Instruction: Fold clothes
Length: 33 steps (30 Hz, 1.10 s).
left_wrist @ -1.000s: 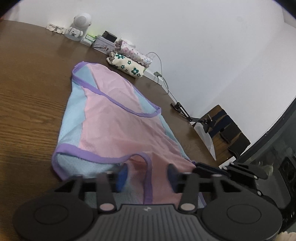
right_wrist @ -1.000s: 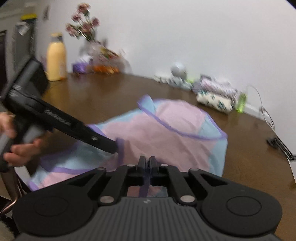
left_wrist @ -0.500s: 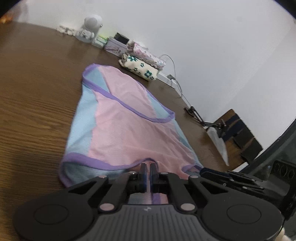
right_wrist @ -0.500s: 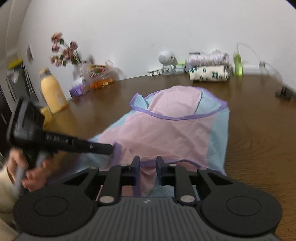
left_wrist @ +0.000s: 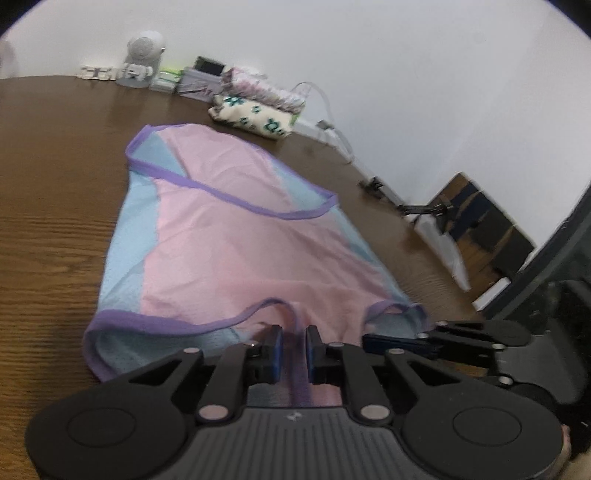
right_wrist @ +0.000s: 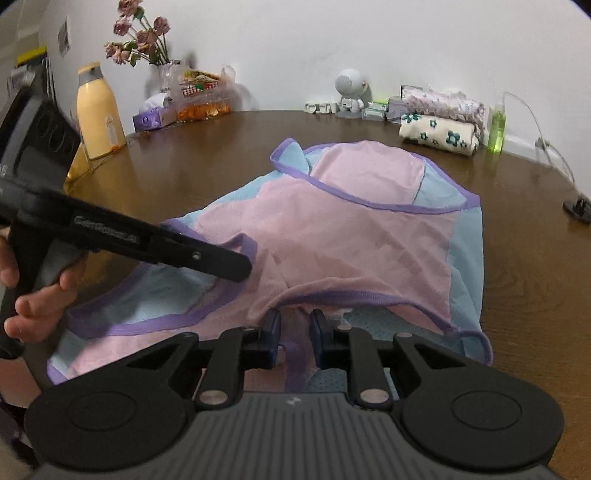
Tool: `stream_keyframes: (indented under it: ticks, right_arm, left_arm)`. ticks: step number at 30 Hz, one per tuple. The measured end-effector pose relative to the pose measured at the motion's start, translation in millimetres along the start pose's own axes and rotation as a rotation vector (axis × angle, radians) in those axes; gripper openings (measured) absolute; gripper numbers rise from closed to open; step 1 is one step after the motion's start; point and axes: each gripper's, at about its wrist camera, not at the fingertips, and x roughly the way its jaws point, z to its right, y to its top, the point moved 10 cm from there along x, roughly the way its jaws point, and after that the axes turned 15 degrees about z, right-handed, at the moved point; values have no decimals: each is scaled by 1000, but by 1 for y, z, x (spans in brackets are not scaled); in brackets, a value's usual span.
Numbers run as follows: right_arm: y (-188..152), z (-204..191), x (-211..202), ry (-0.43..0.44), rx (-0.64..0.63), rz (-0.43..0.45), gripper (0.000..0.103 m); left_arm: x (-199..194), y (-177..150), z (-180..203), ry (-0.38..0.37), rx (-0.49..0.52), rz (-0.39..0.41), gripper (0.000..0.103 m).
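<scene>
A pink and pale-blue mesh garment [left_wrist: 236, 236] with purple trim lies spread across the middle of the brown wooden desk [left_wrist: 48, 229], its neck end toward the upper part of the frame and its near hem at the bottom; in the left wrist view the left gripper [left_wrist: 294, 350] sits at the lower centre over that near hem, its jaws standing a little apart after just easing open slightly, with a purple trim strip running between them and no clear press on it; the right gripper [left_wrist: 391, 341] enters from the lower right of that view, its tip at the garment's near right corner; in the right wrist view the right gripper [right_wrist: 295, 339] stands at the bottom centre with its jaws a narrow gap apart, a purple strip and pink cloth lying in the gap untouched by the pads [right_wrist: 271, 332]; the left gripper [right_wrist: 236, 266] reaches in from the left, held by a hand [right_wrist: 33, 299], its tip at the purple edge; along the far wall stand a folded floral cloth stack [right_wrist: 439, 127], a small white robot figure [right_wrist: 349, 94], a yellow bottle [right_wrist: 98, 114] and a vase of pink flowers [right_wrist: 144, 33].
</scene>
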Motion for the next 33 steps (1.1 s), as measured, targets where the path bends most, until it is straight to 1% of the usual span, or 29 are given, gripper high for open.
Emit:
stream_keyframes:
  ticks: [1,2,3,4,5,7,10,12,15,17,19,21,23,26,27,28,29,30,31,33]
  right_arm:
    - [0,-2,0,-5,-18,-2,17]
    - [0,-4,1,-15,-41,-1,15]
    - [0,-6,1,-26,-65,0,15]
    - [0,-7,1,-36,-90,2,11]
    - [0,-10,2,-39,-113,-1,5]
    - [0,-14,2,-47,-140,-6,0]
    - [4,-12,-5,-67,-141,15,0]
    - [11,-5,-13,-105,-110,47,0]
    - [17,4,-23,-102,-29,74,0]
    - [14,2,-21,-57,44,54,3]
    - [8,-3,-14,-44,41,36,7]
    - [3,-9,-5,-48,15,22,7]
    - [0,-14,-1,-33,11,17,7]
    - [2,-18,0,-30,8,24,7]
    - [2,-19,0,-32,9,26,9]
    - [3,-20,0,-33,11,28,14]
    - [3,-20,0,-32,14,27,22]
    - [4,-20,1,-30,17,25,26]
    - [4,-20,1,-29,20,23,28]
    - [0,-22,3,-30,0,13,27]
  left_arm:
    - [0,0,0,3,3,3,9]
    - [0,0,-1,6,6,5,5]
    - [0,-1,-1,10,7,7,5]
    - [0,-1,-2,14,7,8,3]
    - [0,-1,-3,18,8,10,3]
    - [-1,-1,-5,25,5,12,2]
    - [-2,0,-7,33,0,16,2]
    - [-2,0,-8,33,-4,18,2]
    - [-2,0,-7,29,5,21,2]
    - [-2,0,-7,25,2,21,2]
    - [-2,0,-7,25,-1,22,2]
    - [-2,0,-7,26,2,23,2]
    - [-2,0,-7,25,5,24,2]
    - [-1,0,-7,23,4,25,2]
    - [-1,0,-7,22,4,25,2]
    - [-1,0,-7,22,3,25,2]
    - [-1,0,-7,21,3,25,2]
    - [-1,0,-7,20,3,25,2]
    - [-1,0,-7,20,2,25,2]
    - [-1,0,-7,19,1,26,2]
